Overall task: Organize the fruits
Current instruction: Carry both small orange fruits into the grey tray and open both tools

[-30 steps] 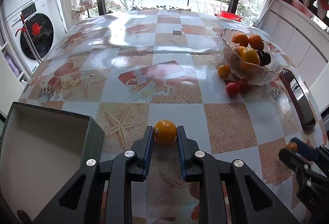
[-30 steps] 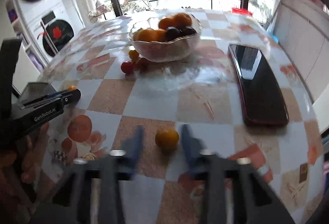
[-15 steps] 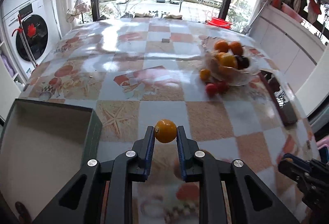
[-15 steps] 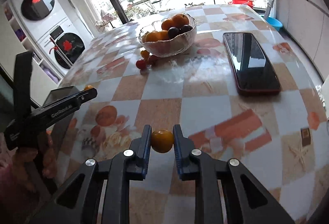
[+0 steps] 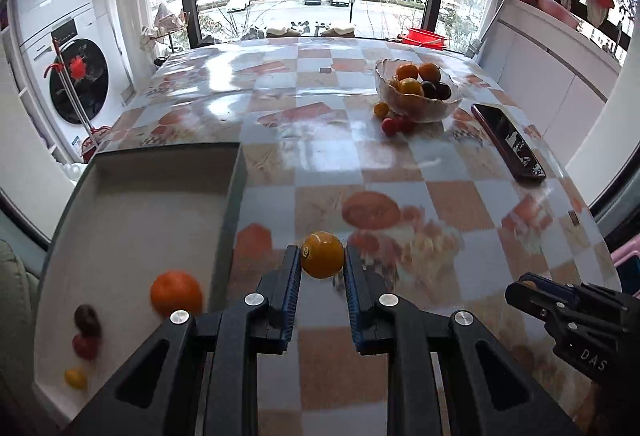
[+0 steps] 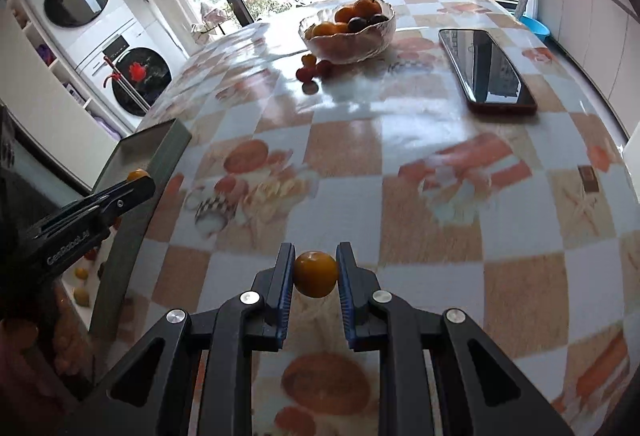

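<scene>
- Left wrist view: the left gripper (image 5: 322, 268) has its blue pads clamped on a round yellow-orange fruit (image 5: 322, 254), glossy, with a small dark sticker on its left side. The fruit is held above the checkered table (image 5: 384, 163), just right of the tray's wall.
- The grey tray (image 5: 132, 203) lies at the left of that view. In it lie a bright orange (image 5: 176, 292), a dark plum (image 5: 87, 319), a red fruit (image 5: 85, 346) just below the plum, and a small yellow fruit (image 5: 75, 378) nearest the camera.
- Far across the table stands a glass bowl (image 5: 436, 109) heaped with oranges and dark plums. A small yellow fruit and two red ones lie just beside its near-left edge. A dark phone (image 5: 508, 141) lies to the bowl's right.
- At lower right the right gripper (image 5: 524, 286) shows side-on, a sliver of orange at its tip.
- Right wrist view: the right gripper is closed on a second yellow-orange fruit (image 6: 315, 273), smooth and matte, with a faint dimple on top, held over the table near its front edge.
- The left gripper enters from the left, its fruit poking up at the tip over the tray's edge. The bowl and the phone lie beyond.
</scene>
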{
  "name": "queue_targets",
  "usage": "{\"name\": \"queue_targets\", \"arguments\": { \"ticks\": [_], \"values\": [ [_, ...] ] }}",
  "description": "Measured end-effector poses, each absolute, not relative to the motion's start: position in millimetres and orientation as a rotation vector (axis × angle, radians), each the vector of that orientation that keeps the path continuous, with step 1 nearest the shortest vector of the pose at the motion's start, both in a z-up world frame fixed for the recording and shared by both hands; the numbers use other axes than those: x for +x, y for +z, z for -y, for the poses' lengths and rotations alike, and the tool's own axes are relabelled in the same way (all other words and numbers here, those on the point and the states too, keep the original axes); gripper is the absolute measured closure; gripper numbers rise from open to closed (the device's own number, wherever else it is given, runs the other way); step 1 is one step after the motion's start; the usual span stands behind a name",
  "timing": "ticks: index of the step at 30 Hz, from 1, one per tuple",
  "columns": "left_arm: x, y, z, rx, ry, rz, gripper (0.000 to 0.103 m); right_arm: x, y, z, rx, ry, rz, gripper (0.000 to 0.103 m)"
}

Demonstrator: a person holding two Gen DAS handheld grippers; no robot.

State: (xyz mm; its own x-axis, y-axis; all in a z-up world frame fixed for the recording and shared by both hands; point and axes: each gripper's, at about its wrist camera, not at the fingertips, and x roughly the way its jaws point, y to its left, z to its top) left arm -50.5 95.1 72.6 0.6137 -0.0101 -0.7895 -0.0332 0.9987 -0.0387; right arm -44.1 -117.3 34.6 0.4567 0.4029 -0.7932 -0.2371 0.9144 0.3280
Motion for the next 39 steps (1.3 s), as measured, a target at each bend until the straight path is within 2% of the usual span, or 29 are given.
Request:
{"name": "queue_targets", "arguments": {
  "ticks": [14,24,39],
  "values": [
    [-107,76,-112,-0.076,0.017,-0.882,0.080,-83,39,104,0.150,0.400,-1.042,0.080],
    [-132,84,-153,-0.116,0.074,-0.835,0.080,-89,43,88,0.128,0.419,-1.058,0.080],
    [-141,71,-241,-0.209,0.226,-0.829,0.080,-68,76,-29,0.075,0.638,-1.067,0.080]
  ]
}}
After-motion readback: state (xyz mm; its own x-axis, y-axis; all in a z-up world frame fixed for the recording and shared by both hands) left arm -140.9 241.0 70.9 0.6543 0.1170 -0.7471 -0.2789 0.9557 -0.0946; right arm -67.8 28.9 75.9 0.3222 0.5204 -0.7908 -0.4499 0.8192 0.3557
